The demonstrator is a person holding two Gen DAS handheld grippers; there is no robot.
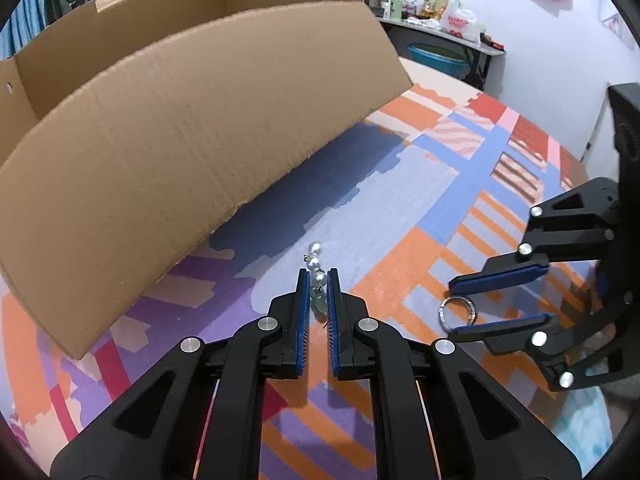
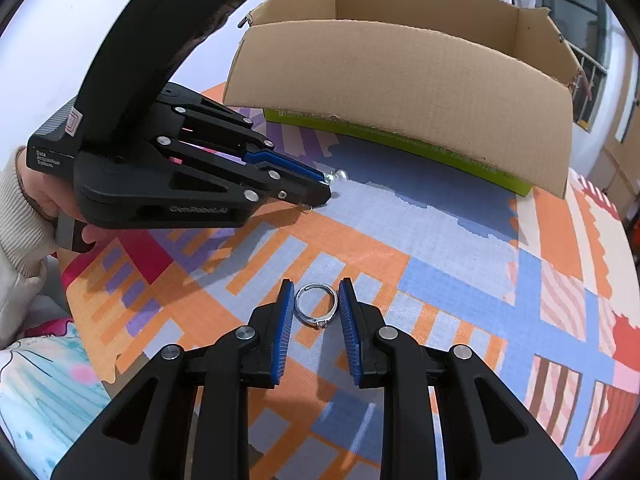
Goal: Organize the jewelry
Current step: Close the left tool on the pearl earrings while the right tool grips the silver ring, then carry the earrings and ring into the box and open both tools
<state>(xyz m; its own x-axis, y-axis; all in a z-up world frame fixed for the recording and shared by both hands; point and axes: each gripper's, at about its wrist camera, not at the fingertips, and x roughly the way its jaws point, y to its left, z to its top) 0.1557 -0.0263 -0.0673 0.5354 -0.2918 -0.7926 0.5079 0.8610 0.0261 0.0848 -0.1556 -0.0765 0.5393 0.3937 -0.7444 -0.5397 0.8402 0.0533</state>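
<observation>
A pearl earring (image 1: 316, 270) with a green bead lies on the patterned mat, and my left gripper (image 1: 318, 276) has its blue pads closed against it. In the right wrist view the left gripper (image 2: 326, 188) shows at left with the pearls (image 2: 338, 177) poking past its tips. A silver ring (image 2: 316, 306) lies flat on the mat between the pads of my right gripper (image 2: 316, 286), which is open around it without touching. The ring also shows in the left wrist view (image 1: 458, 310) between the right gripper's fingers (image 1: 496, 276).
A large open cardboard box (image 1: 180, 152) stands behind the jewelry, its front flap folded toward me; it also shows in the right wrist view (image 2: 400, 80). The colourful mat (image 2: 440, 264) covers the round table. A cluttered desk (image 1: 440, 28) stands at the back.
</observation>
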